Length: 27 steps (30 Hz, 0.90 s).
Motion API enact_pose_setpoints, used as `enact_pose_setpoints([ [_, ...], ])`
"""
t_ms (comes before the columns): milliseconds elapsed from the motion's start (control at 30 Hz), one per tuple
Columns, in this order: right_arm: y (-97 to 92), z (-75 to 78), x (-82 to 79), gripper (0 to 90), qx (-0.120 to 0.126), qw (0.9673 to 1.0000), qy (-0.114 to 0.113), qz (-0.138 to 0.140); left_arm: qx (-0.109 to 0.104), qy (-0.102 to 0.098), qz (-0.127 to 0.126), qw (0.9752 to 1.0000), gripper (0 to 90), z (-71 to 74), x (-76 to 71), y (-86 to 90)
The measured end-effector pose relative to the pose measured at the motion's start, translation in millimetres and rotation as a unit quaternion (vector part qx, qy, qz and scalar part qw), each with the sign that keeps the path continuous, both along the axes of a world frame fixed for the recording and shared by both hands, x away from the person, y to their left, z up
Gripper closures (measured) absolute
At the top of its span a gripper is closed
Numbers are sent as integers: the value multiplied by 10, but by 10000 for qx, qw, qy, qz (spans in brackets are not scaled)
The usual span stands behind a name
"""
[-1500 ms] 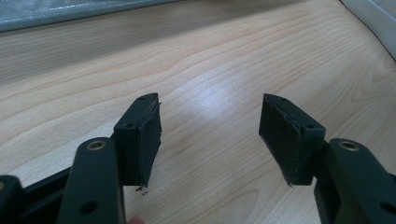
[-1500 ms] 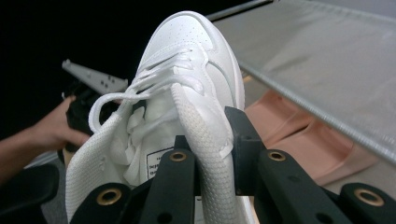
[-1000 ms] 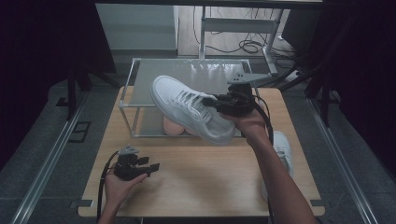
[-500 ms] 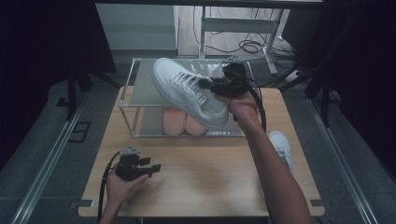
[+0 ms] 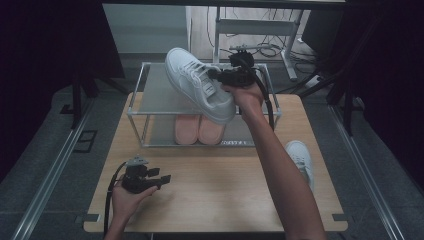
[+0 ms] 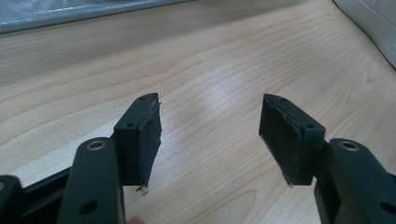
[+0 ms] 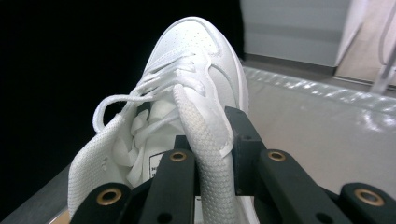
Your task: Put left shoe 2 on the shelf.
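My right gripper [image 5: 216, 76] is shut on the collar of a white sneaker [image 5: 197, 82], holding it in the air over the top shelf of a metal shoe rack [image 5: 150, 95]. In the right gripper view the jaws pinch the sneaker [image 7: 187, 93] by its mesh side wall, toe pointing away. A pair of pink shoes [image 5: 200, 129] lies on the rack's lower shelf. A second white sneaker [image 5: 301, 159] lies on the wooden table [image 5: 220, 185] at the right. My left gripper [image 5: 164, 178] rests low near the table's front left, open with nothing between its fingers [image 6: 144, 135].
The rack stands at the back middle of the table, its top shelf grey and bare. Behind the table are a desk frame and cables on the floor. Dark curtains close off both sides. A metal rail runs along the floor at the left.
My right gripper has carried the white sneaker up and back, from in front of the rack to above its top shelf. The left gripper has stayed put.
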State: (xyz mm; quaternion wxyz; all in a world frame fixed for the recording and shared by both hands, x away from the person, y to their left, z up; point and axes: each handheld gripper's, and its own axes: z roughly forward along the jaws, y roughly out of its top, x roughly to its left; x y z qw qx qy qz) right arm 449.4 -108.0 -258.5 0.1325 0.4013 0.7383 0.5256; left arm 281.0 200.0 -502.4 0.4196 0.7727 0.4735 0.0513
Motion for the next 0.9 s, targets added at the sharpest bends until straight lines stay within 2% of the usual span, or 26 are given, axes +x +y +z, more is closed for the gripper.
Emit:
enact_pose_setpoints([
  [100,43,17,85,817,-5,9999,61,-143,-24,2,7,10000,389,1,0,14],
  [133,61,16,162,818,44,9996,154,-232,-15,-17,-4,10000,388,3,0,16],
  [167,61,16,162,818,44,9996,154,-232,-42,-22,-13,10000,388,5,-2,14],
  [200,73,7,241,818,76,9991,227,-343,-63,-57,-44,10000,383,4,-4,8],
  [333,90,-8,359,817,52,9982,309,-520,-141,-124,-70,9998,380,15,-21,-31],
  [633,141,-149,706,817,86,9928,645,-1010,-118,-209,-96,9997,375,21,-28,-46],
  [800,191,-207,819,816,65,9909,718,-1135,-140,-223,-84,9996,376,18,-30,-27],
  [900,223,-265,906,815,47,9891,812,-1225,-77,-218,-77,9997,377,12,-28,-26],
])
